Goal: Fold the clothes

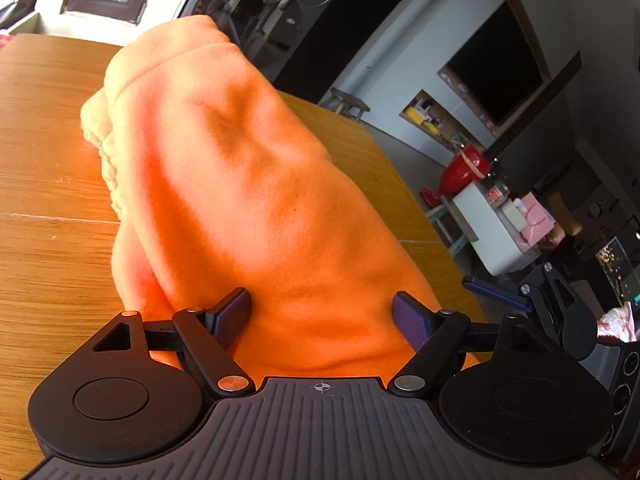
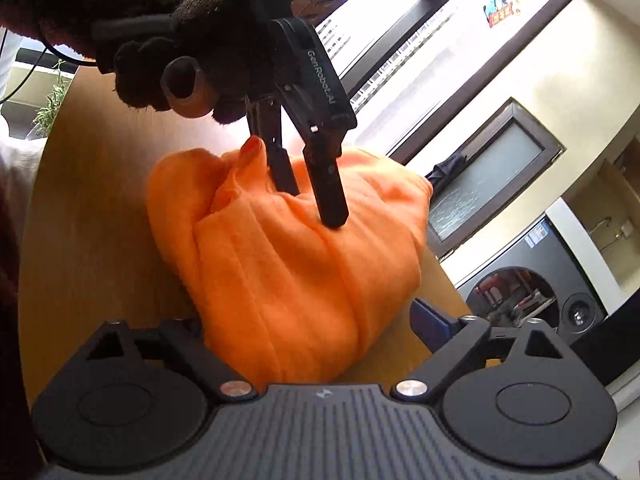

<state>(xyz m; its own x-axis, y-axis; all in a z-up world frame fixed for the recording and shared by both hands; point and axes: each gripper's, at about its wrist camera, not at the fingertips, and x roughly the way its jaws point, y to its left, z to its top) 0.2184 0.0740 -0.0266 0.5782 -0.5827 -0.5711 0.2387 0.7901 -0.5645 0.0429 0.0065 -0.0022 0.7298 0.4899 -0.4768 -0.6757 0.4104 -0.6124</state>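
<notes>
An orange fleece garment lies bunched on the wooden table, with a ribbed cuff at its left side. My left gripper is open, its blue pads pressed against the cloth on either side of a fold. In the right wrist view the left gripper pokes down into the top of the garment. My right gripper is open around the near end of the bundle; its left pad is hidden under cloth, its right pad shows beside it.
The table's far edge runs behind the garment. A washing machine stands beyond it. A red object and a white stand with boxes sit off to the right. Windows are behind the table.
</notes>
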